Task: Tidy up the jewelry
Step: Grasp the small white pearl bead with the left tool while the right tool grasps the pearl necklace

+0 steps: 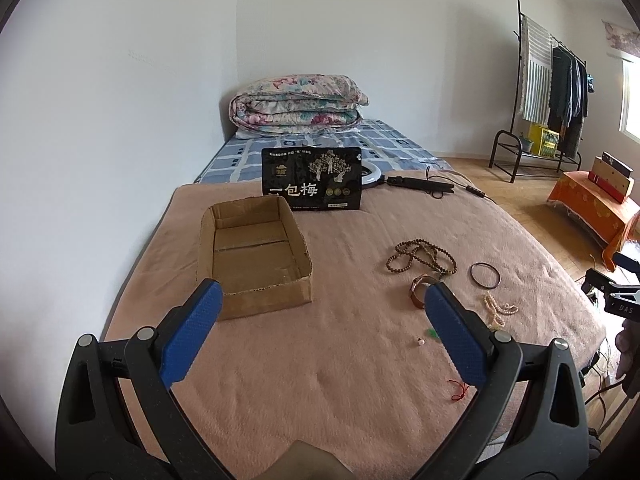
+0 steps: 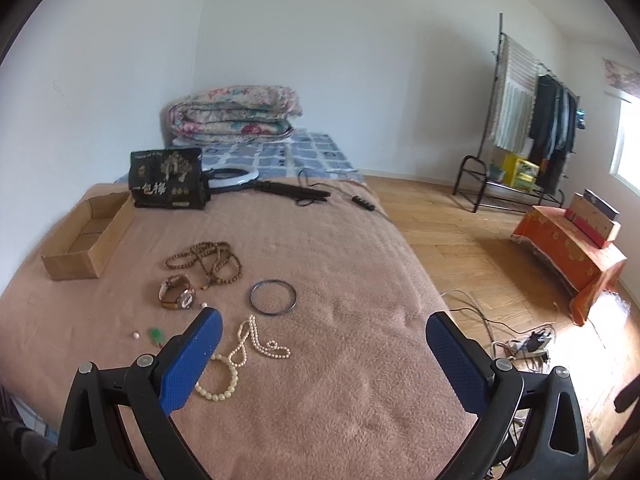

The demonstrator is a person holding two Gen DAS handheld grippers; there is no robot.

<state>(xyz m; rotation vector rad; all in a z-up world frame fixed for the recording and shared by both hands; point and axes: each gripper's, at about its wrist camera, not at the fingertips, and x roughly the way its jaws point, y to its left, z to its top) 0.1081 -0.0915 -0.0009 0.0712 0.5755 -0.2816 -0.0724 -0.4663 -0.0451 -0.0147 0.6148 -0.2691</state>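
**Nothing sorted yet: box empty, every piece on the bed**

You are working over the bed [image 1: 320,380], covered in a pinkish-tan blanket. From your left claw [image 1: 323,312], whose fingers stand wide apart with nothing between them, the cardboard box [image 1: 256,292] sits at about 11 o'clock, and its floor is bare. As far as these views show, the task has not begun in any visible way.

All the jewelry lies loose between 12 and 2 o'clock of that claw, well apart from the box. Take stock by size: the brown bead necklace [image 2: 208,260] farthest off, then the pearl strand [image 2: 256,342] and the cream bead bracelet [image 2: 222,390] just beside your right claw [image 2: 323,326], which is equally spread and holding nothing. Next come the dark bangle [image 2: 273,296], the wristwatch [image 2: 178,293], a green pendant [image 2: 155,335], a red cord [image 1: 460,390] and a single loose pearl [image 2: 136,335].

You have every piece left to move.
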